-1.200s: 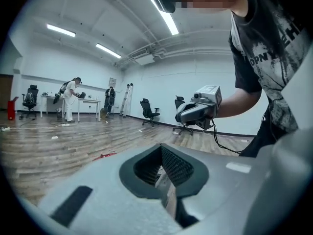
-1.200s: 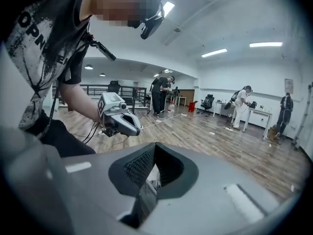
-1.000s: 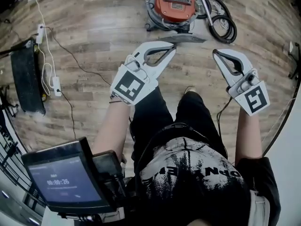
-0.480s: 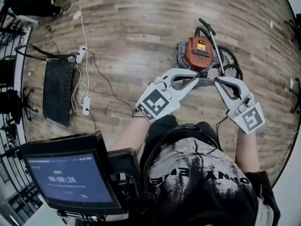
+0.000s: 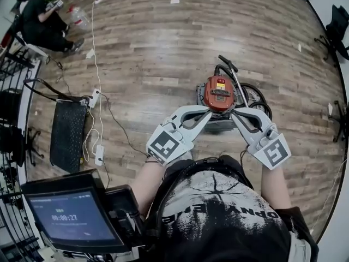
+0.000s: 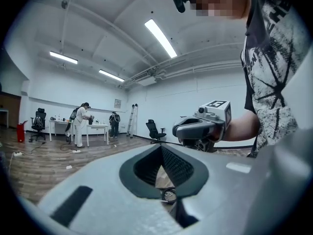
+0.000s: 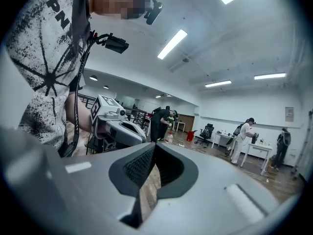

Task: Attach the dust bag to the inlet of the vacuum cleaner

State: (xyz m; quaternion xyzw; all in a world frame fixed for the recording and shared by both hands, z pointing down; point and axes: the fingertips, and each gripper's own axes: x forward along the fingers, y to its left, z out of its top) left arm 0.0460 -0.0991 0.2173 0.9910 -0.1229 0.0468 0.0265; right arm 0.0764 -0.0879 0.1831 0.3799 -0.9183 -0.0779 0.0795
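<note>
The red vacuum cleaner (image 5: pixel 220 93) stands on the wood floor, far below me, with its black hose (image 5: pixel 254 95) coiled at its right. No dust bag shows in any view. My left gripper (image 5: pixel 209 109) and right gripper (image 5: pixel 235 112) are held up high and level in front of my chest, tips close together and overlapping the vacuum in the head view. Both are shut with nothing between the jaws. The left gripper view looks across the room at the right gripper (image 6: pixel 205 128). The right gripper view looks back at the left gripper (image 7: pixel 117 126).
A black mat (image 5: pixel 67 133) lies on the floor at the left beside a power strip (image 5: pixel 99 155) and a white cable (image 5: pixel 92 48). A tablet screen (image 5: pixel 68 218) hangs at my lower left. A seated person (image 5: pixel 43 21) is at the far left; other people (image 6: pixel 79 124) stand at tables.
Both grippers have risen high off the floor and drawn closer together. The vacuum cleaner now looks smaller and farther below, and more of the room shows.
</note>
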